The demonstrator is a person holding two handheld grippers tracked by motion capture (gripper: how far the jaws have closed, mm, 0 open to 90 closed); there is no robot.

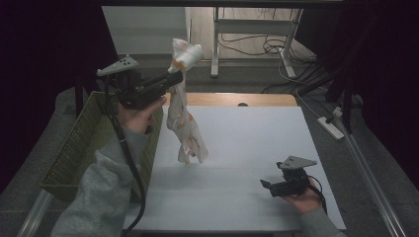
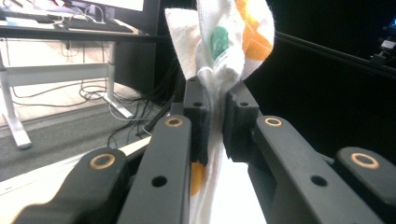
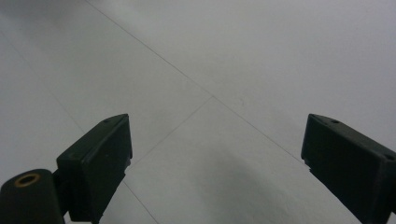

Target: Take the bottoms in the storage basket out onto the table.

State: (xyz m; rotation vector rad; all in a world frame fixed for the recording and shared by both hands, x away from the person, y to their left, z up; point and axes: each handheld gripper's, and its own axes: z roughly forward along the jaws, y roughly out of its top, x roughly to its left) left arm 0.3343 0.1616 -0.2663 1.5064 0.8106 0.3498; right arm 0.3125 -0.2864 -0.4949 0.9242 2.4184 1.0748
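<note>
1. A woven, olive-green wicker basket (image 1: 81, 143) stands at the left edge of the white table (image 1: 247, 148), its long side running along the tabletop's edge, with a grey-sleeved forearm passing over it.
2. The left gripper (image 1: 174, 78), a black two-jaw tool with a grey three-cornered plate on top, is held high above the near-left part of the table, beside the basket, and points to the right in the high view.
3. In the left gripper view its jaws stand pressed together on a bunched fold of cloth, with the pads squeezing the fabric from both sides.
4. The clamped thing is a white terry towel with orange and green patches (image 1: 185, 116) (image 2: 219, 56). A short tuft sticks up past the jaws; the rest hangs down in a twisted length, its lower end just above the table or barely touching it, I cannot tell which.
5. The towel hangs just right of the basket, over the left half of the table.
6. The right gripper (image 1: 267, 186) lies low at the near-right part of the table, well apart from the towel, pointing left.
7. In the right gripper view its jaws stand wide apart, with bare white tabletop (image 3: 224, 93) between them.
</note>
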